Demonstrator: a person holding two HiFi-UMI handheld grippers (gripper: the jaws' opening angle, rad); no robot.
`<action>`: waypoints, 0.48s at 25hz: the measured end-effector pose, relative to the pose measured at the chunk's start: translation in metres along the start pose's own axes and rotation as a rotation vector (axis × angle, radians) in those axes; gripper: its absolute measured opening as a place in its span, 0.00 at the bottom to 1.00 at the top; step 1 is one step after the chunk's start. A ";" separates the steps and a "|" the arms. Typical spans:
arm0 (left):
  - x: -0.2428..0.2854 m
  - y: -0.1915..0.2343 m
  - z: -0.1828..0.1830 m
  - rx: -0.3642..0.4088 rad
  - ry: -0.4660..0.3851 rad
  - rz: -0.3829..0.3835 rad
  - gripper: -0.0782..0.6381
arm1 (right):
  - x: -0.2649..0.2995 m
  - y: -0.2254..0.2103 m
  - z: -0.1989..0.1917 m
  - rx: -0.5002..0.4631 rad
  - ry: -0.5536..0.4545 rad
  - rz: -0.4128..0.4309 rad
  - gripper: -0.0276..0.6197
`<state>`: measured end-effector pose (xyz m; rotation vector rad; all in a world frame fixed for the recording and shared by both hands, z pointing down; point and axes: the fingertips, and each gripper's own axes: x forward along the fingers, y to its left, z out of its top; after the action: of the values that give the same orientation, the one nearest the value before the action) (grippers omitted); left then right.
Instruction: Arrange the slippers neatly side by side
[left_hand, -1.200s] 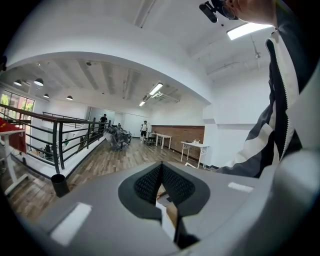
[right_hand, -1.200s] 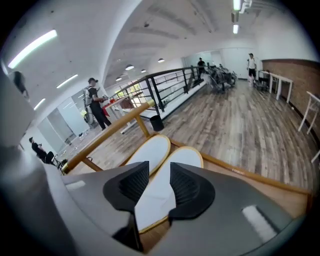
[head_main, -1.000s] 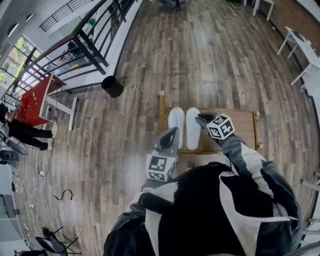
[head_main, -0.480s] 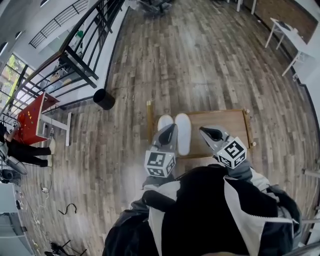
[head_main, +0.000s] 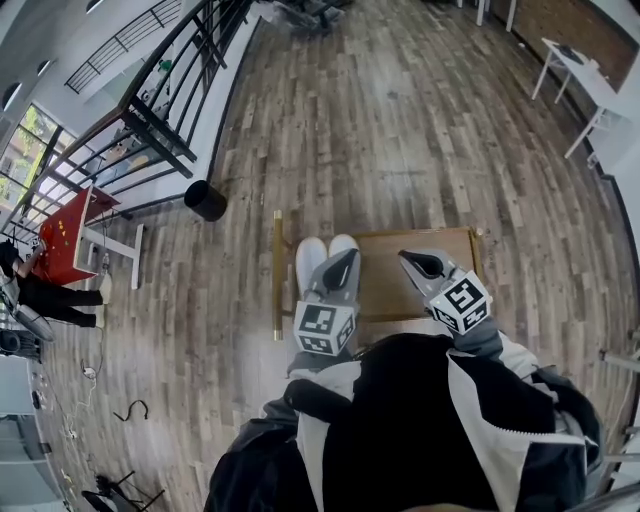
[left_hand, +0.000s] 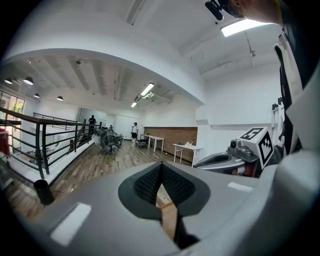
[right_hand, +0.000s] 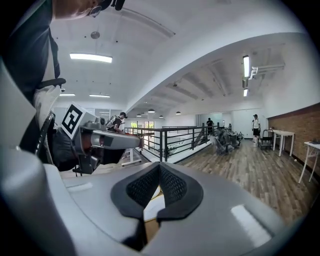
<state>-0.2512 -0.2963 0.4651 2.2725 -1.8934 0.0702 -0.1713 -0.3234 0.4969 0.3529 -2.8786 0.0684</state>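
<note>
Two white slippers (head_main: 309, 262) lie side by side, toes pointing away, at the left end of a low wooden table (head_main: 415, 290). My left gripper (head_main: 347, 256) hovers over the nearer part of the right slipper and hides some of it. Its jaws are shut with nothing between them (left_hand: 161, 181). My right gripper (head_main: 404, 258) hangs over the bare table top, to the right of the slippers and apart from them. It is also shut and empty (right_hand: 159, 181). Each gripper shows in the other's view: the right gripper (left_hand: 220, 160) and the left gripper (right_hand: 107, 142).
A black bin (head_main: 205, 200) stands on the wooden floor to the left of the table. A dark railing (head_main: 150, 120) runs along the far left, with a red table (head_main: 65, 225) beyond it. White tables (head_main: 590, 80) stand at the far right. Cables (head_main: 130, 410) lie on the floor at lower left.
My right gripper has drawn back and up from beside the right slipper. The left gripper has shifted over the slippers. The pair lies together as before.
</note>
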 end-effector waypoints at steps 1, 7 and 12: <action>0.003 -0.004 0.001 -0.002 0.000 0.006 0.13 | -0.003 -0.004 0.001 -0.002 0.001 0.004 0.04; 0.016 -0.031 -0.004 -0.009 0.008 0.046 0.13 | -0.025 -0.023 -0.006 0.027 0.003 0.043 0.04; 0.022 -0.048 -0.008 -0.015 0.007 0.074 0.13 | -0.036 -0.027 -0.012 0.012 0.007 0.081 0.04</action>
<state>-0.1994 -0.3081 0.4707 2.1895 -1.9675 0.0736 -0.1278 -0.3402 0.4998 0.2375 -2.8860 0.1012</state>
